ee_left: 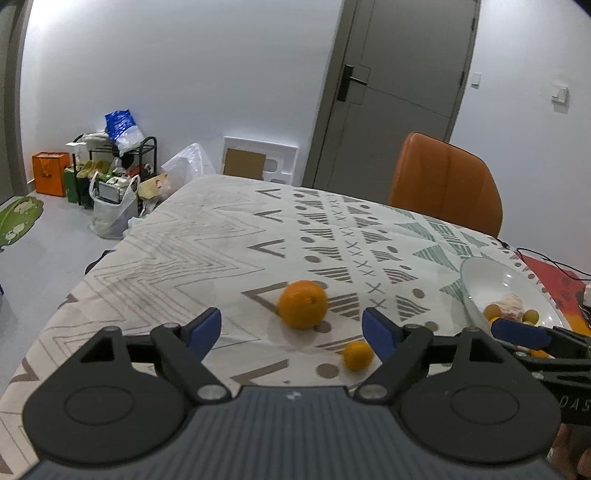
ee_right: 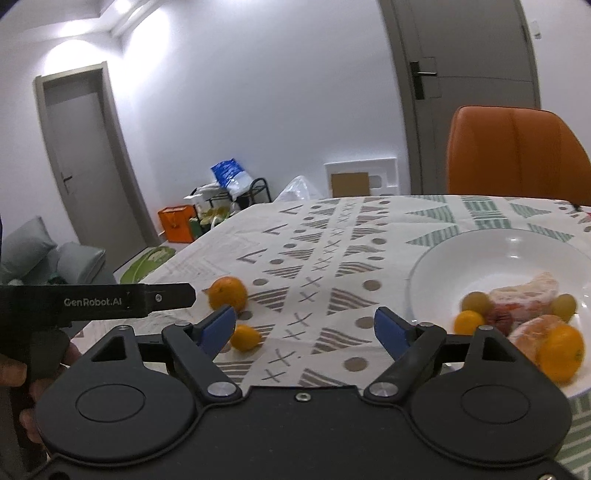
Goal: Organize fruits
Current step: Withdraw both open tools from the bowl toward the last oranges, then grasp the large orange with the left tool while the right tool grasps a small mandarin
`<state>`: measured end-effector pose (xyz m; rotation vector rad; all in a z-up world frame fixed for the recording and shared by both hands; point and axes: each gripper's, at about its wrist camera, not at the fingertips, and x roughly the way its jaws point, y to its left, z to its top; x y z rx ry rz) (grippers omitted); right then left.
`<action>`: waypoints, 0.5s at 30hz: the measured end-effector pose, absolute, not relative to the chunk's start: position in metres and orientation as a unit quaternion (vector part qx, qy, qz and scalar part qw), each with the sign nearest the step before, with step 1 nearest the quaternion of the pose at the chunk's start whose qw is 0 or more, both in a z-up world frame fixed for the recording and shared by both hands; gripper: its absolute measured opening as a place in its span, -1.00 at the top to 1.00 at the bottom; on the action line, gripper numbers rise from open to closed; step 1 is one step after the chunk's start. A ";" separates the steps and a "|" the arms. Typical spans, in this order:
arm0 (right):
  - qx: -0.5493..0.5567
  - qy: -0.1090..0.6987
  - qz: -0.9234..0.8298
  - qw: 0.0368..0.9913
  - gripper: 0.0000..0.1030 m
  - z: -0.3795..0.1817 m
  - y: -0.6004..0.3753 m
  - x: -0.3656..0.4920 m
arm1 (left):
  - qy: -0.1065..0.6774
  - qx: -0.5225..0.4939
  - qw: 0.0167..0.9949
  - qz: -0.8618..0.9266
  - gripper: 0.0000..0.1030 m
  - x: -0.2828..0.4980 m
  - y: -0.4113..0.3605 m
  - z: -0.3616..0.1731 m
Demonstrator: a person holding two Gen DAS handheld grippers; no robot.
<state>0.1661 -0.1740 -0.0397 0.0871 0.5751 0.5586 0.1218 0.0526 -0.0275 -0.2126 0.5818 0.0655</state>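
On the tablecloth [ee_left: 207,236], small oval kumquat [ee_left: 357,355] lying lengthwise left-right, round orange [ee_left: 303,304] behind

White walls [ee_left: 184,74] enclose the room, with a grey door [ee_left: 402,92] behind an orange chair [ee_left: 447,184]. A second grey door [ee_right: 92,166] stands farther left. Bags and a black rack [ee_left: 110,166] crowd the grey floor [ee_left: 48,251]. Ceiling light [ee_right: 122,11] glares overhead.

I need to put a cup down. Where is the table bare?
The patterned tablecloth is bare from the large orange to the far edge, and between it and the white bowl. It is crowded around the small orange fruit, by both tools.
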 end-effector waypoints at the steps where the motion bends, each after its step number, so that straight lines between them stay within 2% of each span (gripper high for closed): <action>1: 0.040 0.281 0.275 0.919 -0.59 -0.040 -0.171 0.167 | 0.287 -0.107 0.951 0.034 -0.59 0.122 0.056 -0.029; 6: 0.029 0.289 0.287 0.913 -0.53 -0.043 -0.154 0.172 | 0.293 -0.113 0.948 0.041 -0.59 0.122 0.070 -0.034; 11: 0.020 0.298 0.294 0.908 -0.34 -0.048 -0.139 0.177 | 0.295 -0.119 0.947 0.042 -0.59 0.122 0.081 -0.037; 15: 0.010 0.305 0.301 0.904 -0.32 -0.050 -0.128 0.180 | 0.294 -0.126 0.947 0.041 -0.59 0.123 0.089 -0.040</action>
